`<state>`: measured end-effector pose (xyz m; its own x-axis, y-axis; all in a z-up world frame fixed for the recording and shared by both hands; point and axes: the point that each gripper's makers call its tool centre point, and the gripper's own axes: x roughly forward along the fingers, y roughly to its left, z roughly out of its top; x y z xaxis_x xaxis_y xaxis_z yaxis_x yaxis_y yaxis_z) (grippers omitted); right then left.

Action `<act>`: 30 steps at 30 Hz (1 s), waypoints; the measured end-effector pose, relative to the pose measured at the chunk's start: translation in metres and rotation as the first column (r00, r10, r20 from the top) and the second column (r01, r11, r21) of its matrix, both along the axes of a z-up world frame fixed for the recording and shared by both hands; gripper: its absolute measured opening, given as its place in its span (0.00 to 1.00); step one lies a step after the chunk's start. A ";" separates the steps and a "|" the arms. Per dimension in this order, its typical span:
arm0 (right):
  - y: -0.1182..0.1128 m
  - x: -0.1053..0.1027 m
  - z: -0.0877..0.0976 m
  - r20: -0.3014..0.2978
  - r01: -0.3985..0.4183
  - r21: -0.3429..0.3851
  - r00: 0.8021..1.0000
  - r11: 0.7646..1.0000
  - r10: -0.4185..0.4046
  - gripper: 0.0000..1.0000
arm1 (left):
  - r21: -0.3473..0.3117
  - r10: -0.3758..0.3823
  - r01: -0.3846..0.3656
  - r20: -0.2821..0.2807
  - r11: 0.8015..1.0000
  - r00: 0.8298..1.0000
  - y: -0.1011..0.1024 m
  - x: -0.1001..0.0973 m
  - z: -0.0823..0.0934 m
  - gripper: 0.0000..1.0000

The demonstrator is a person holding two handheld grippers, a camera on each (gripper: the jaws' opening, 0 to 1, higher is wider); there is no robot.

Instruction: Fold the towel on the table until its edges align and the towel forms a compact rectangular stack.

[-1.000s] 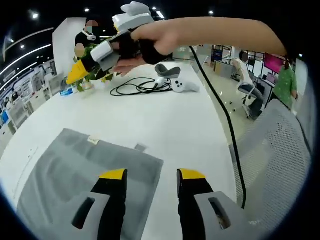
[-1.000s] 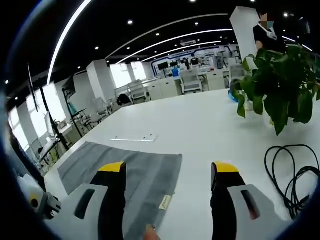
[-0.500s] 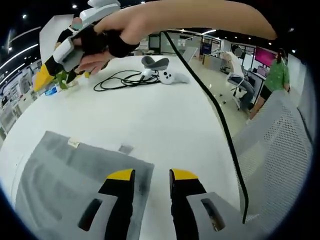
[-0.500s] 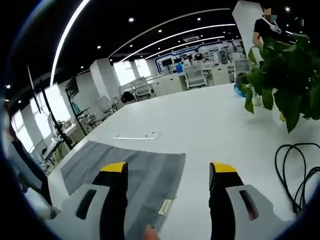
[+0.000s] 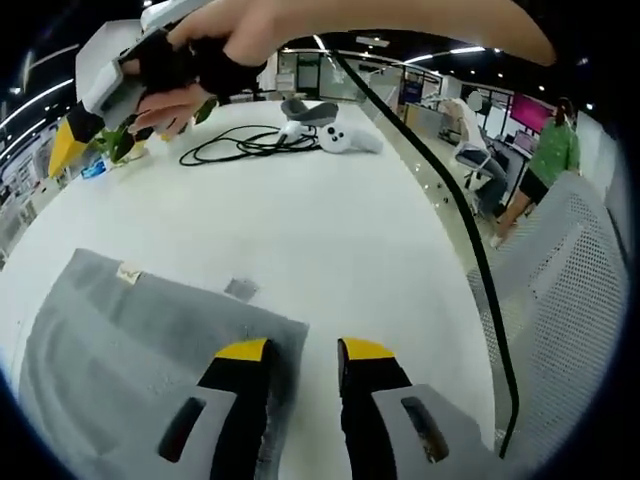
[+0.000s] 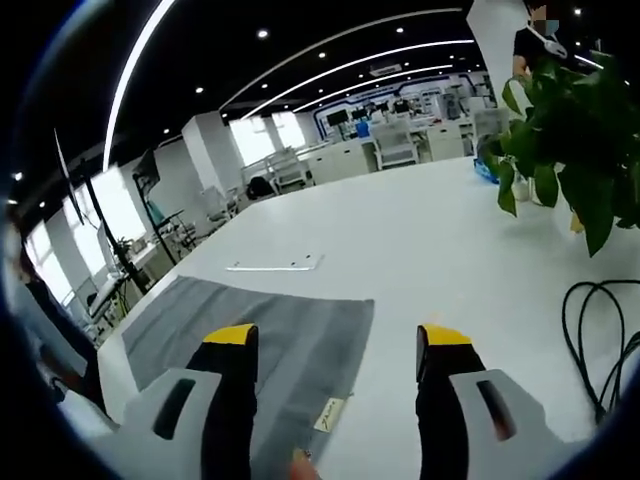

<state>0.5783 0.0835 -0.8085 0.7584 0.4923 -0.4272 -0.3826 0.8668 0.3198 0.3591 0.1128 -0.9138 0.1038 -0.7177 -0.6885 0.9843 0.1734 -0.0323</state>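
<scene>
The grey towel [image 5: 130,340] lies spread flat on the white worktop [image 5: 330,230], filling the lower left of the left gripper view and the lower left of the right gripper view [image 6: 250,330]. It looks thin, soft and light, so it should drape and sag when lifted rather than hold shape, and a single layer could slip from a shallow pinch. Corners and hems are the sensible places to hold; a small label [image 6: 327,413] marks the edge near the right gripper.

The left gripper [image 5: 292,352], at the bottom of its view, has its jaws nearly together over the towel's near corner; whether cloth is caught between them cannot be told. The right gripper [image 6: 335,340] has its jaws spread wide and empty, one over the towel's edge and one over bare worktop. It also shows at upper left of the left gripper view, held in a hand [image 5: 200,70].
</scene>
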 end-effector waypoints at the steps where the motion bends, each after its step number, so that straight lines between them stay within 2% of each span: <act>1: 0.000 0.001 -0.001 -0.002 -0.002 0.000 1.000 1.000 0.002 0.64 | -0.003 -0.004 0.004 0.005 1.000 1.000 0.000 0.000 0.000 0.27; 5: 0.001 0.003 -0.004 -0.009 -0.006 0.000 1.000 1.000 0.006 0.63 | -0.013 0.000 0.000 0.016 1.000 1.000 -0.001 0.004 0.000 0.23; 9: 0.003 0.004 -0.007 -0.014 -0.012 0.004 1.000 1.000 0.012 0.63 | -0.012 -0.017 0.018 0.069 1.000 0.997 0.000 0.007 -0.002 0.18; 11: 0.003 0.004 -0.009 -0.015 -0.016 -0.001 1.000 1.000 0.016 0.63 | -0.025 0.009 -0.007 0.075 1.000 0.997 -0.002 0.009 -0.001 0.16; 14: 0.001 0.003 -0.014 -0.024 -0.017 -0.005 1.000 1.000 0.017 0.62 | -0.027 0.031 -0.029 0.080 0.999 0.996 -0.002 0.013 -0.001 0.10; 23: 0.000 0.004 -0.021 -0.035 -0.020 -0.010 0.999 1.000 0.019 0.62 | -0.033 0.033 -0.030 0.081 0.999 0.996 -0.002 0.015 -0.001 0.06; 30: 0.012 0.014 -0.023 -0.036 -0.034 -0.009 0.999 0.999 0.034 0.61 | -0.029 0.032 -0.029 0.089 0.999 0.996 -0.002 0.015 -0.001 0.03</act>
<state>0.5923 0.0953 -0.8318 0.7252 0.5133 -0.4589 -0.4003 0.8566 0.3254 0.3742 0.1104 -0.9144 0.1863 -0.7316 -0.6558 0.9778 0.2035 0.0507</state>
